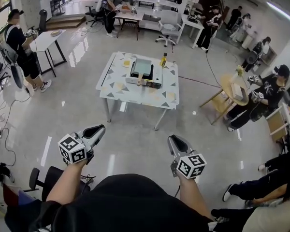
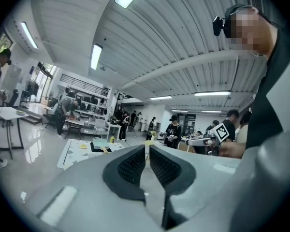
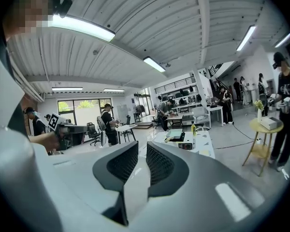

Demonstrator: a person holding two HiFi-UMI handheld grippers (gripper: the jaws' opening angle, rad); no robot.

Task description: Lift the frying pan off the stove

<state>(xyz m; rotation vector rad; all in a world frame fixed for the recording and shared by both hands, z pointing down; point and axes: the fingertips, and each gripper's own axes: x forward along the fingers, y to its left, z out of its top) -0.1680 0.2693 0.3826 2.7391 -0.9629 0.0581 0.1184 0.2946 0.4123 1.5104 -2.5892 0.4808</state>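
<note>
A portable stove [image 1: 146, 77] sits on the white patterned table [image 1: 117, 88] in the middle of the room, several steps ahead of me. A pale, squarish pan [image 1: 142, 66] rests on top of it; its handle is too small to make out. My left gripper [image 1: 100, 128] and right gripper [image 1: 173, 139] are held low over the floor, well short of the table, both shut with nothing between the jaws. The left gripper view has shut jaws [image 2: 147, 154] and the table [image 2: 73, 150] far off. In the right gripper view the jaws [image 3: 141, 154] are shut too, with the stove [image 3: 180, 137] in the distance.
A yellow bottle [image 1: 163, 60] stands at the table's far side, and a small yellow item [image 1: 127, 63] lies by the stove. Glossy floor lies between me and the table. Several people work at desks around the room. A wooden stool [image 1: 233, 92] stands at right, and an office chair [image 1: 44, 178] is near my left.
</note>
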